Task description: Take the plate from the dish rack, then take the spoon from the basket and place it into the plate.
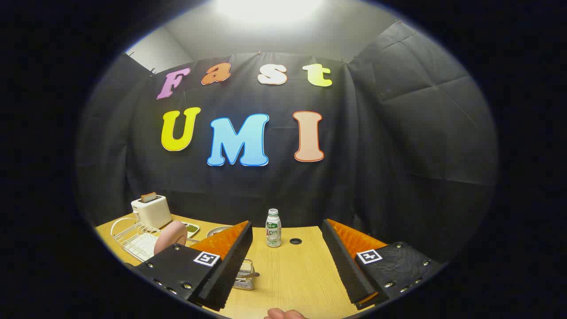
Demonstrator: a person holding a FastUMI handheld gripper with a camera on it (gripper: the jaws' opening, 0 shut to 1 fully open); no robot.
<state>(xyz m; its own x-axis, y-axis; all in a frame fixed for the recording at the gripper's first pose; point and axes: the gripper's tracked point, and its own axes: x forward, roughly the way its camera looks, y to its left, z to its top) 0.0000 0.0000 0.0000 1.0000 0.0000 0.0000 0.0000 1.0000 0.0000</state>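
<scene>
The gripper [288,248] has its fingers spread wide with nothing between them, and the pink plate [170,237] stands on its edge in the white dish rack [133,239] at about ten o'clock from them, so I judge it must swing left first.

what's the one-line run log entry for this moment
gripper: jaws open, empty, above wooden table | round pink plate: upright in white wire dish rack | small wire basket: beside one finger

Gripper-mounted fisheye looks forward low over the table [292,274] toward the wall.
</scene>
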